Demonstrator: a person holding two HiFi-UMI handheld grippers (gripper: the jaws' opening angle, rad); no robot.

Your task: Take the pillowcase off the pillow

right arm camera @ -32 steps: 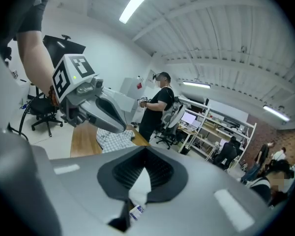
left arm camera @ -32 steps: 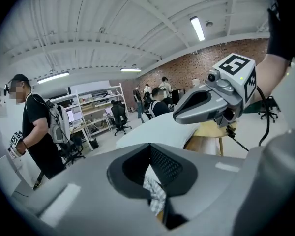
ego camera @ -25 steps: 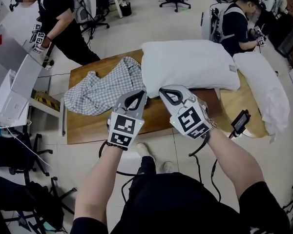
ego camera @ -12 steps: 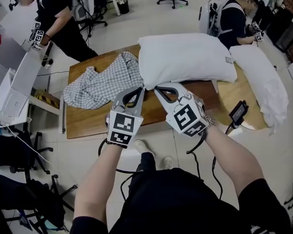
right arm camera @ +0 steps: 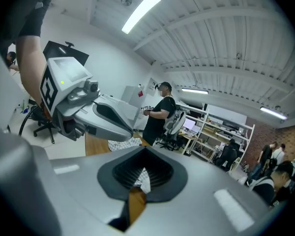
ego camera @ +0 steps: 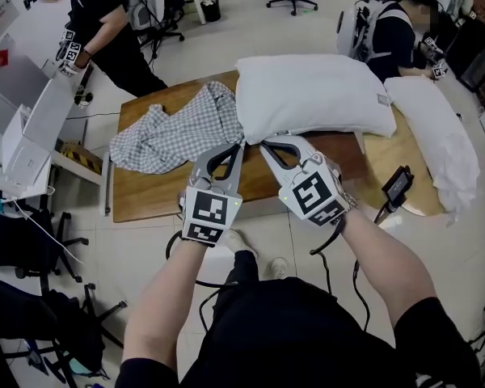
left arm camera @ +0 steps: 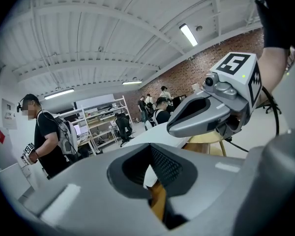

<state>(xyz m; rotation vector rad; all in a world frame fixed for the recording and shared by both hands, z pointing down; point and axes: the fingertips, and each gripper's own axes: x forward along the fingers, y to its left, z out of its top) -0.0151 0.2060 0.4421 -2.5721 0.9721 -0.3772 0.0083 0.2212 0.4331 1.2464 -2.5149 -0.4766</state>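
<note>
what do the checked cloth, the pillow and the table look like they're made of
Checked cloth: thin woven fabric, probably cotton, matte; it lies in soft crumpled folds.
Pillow: white matte fabric over soft filling, puffy with rounded edges.
Table: wood or wood veneer, brown with faint grain.

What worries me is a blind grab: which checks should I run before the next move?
1. Left gripper empty, jaws shut: ok.
2. Right gripper empty, jaws shut: ok.
3. Pillow bare and white, lying on the table: ok.
4. Checked pillowcase crumpled beside the pillow, off it: ok.
5. Its edge free where it meets the pillow: cannot tell.
</note>
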